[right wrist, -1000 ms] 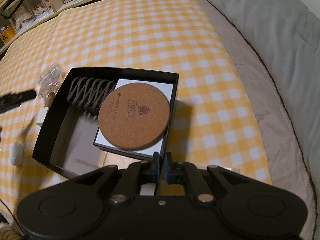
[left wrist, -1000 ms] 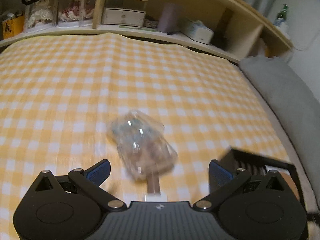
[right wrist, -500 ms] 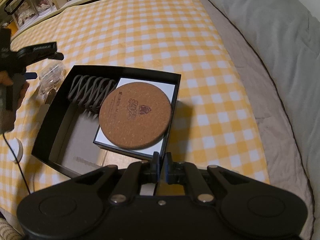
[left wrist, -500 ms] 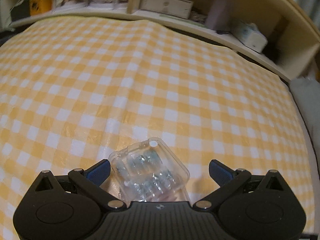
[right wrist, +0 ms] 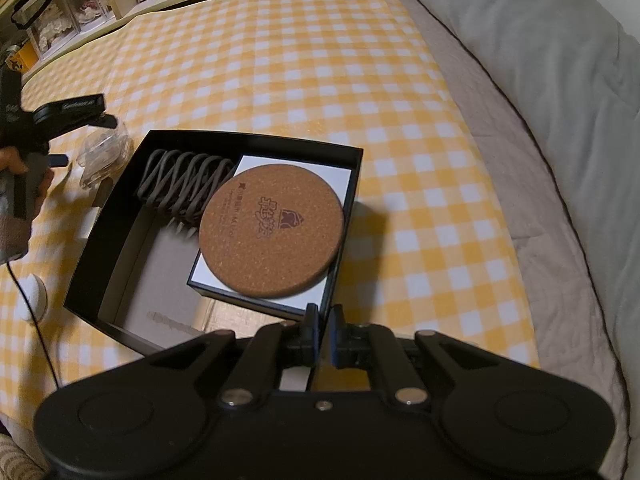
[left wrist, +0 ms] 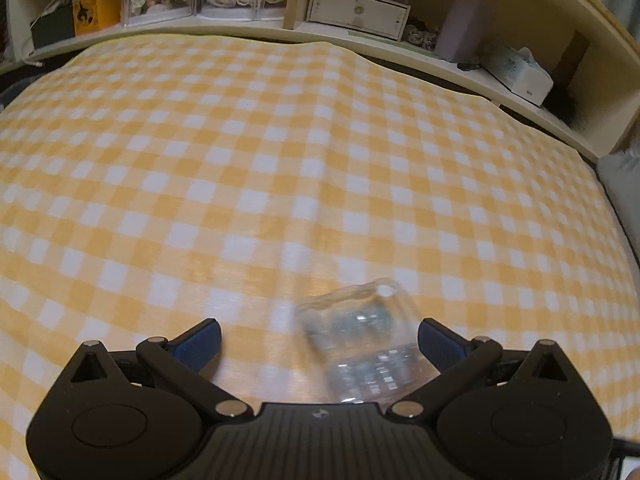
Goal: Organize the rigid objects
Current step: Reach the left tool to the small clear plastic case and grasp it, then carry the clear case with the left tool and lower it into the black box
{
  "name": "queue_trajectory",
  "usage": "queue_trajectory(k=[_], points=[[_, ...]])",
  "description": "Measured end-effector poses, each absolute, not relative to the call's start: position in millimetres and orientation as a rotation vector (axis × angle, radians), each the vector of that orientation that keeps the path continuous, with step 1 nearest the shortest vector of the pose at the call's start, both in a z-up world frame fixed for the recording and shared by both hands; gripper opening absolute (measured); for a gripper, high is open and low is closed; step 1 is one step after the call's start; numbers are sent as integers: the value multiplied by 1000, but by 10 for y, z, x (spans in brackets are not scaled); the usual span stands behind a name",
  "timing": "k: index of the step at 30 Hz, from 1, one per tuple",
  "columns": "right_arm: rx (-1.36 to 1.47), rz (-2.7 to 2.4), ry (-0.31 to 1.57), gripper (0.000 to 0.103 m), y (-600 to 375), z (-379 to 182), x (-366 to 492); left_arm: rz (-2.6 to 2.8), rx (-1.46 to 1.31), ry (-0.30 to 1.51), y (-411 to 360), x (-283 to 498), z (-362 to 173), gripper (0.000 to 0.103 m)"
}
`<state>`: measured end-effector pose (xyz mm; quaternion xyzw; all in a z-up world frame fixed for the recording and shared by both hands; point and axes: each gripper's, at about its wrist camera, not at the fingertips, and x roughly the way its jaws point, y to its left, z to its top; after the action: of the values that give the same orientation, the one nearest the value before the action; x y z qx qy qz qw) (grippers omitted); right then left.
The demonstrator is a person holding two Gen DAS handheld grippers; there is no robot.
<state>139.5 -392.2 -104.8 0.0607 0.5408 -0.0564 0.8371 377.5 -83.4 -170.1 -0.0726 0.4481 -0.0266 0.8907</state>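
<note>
A black open-topped box (right wrist: 100,240) sits on the yellow-and-white checked cloth (right wrist: 320,80), and it holds three things: a grey zigzag wire rack (right wrist: 180,182) lying against the far-left wall, a flat white-topped box with dark edges (right wrist: 340,172) filling the right side, and a round cork coaster (right wrist: 272,232) with a dark printed mark resting on top of that white box. The near-left part of the black box's floor is bare cardboard. The right gripper (right wrist: 323,334) points steeply down at the near wall of the black box, its jaws pressed together with only a sliver between the pads — they appear to pinch that wall's thin edge, though the contact itself is hard to make out. Just outside the box's far-left corner lies a small clear plastic case (left wrist: 360,344), blurred, with small glinting pieces inside that cannot be identified. The left gripper (left wrist: 320,346), held in a person's hand (right wrist: 16,184), has its blue-padded jaws spread wide, and the case lies between them — nearer the right pad, not squeezed. A small white round object (right wrist: 34,296) rests on the cloth left of the box, with a thin black cable crossing it. Shelves (left wrist: 360,12) with drawers and clear containers run along the cloth's far edge.
</note>
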Motion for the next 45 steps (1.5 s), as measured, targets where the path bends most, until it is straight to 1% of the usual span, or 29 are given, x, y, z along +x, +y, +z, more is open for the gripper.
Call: queue_trajectory(k=[3,6,10,17,20,26,30,31,35,36,37,39,45], points=[[123,-121,1146,6,-3907,-1040,1398,-46,-131,930,-735,3771,-1695,103],[118,-121,1147,6,-3897,-1039,1398,-64,-183,931,-701,3793,-1659,103],[120,-120,1146,6,-3899,-1039,1397,-82,-217,936,-872,3839,-1587,103],[123,-117,1144,6,-3901,-1042,1391,-32,-80,940,-1280,3923,-1632,103],[129,-114,1142,6,-3910,-1046,1384,-10,-74,963,-1252,3924,-1695,103],[124,-113,1143,6,-3907,-1044,1386,-13,-12,951,-1015,3881,-1714,103],[114,-113,1145,6,-3899,-1047,1392,-30,-48,936,-852,3895,-1665,102],[110,-112,1145,7,-3885,-1043,1380,-44,-44,925,-841,3902,-1647,101],[110,-110,1145,7,-3884,-1045,1374,-69,-21,948,-862,3970,-1634,91],[109,-110,1145,7,-3885,-1045,1375,-64,-48,976,-853,3991,-1657,90],[108,-110,1145,7,-3887,-1045,1375,-58,-74,996,-861,4026,-1671,85],[107,-110,1146,7,-3885,-1048,1372,-48,-127,1025,-850,4031,-1710,81],[106,-109,1147,7,-3881,-1052,1372,-47,-124,987,-830,3891,-1710,79]])
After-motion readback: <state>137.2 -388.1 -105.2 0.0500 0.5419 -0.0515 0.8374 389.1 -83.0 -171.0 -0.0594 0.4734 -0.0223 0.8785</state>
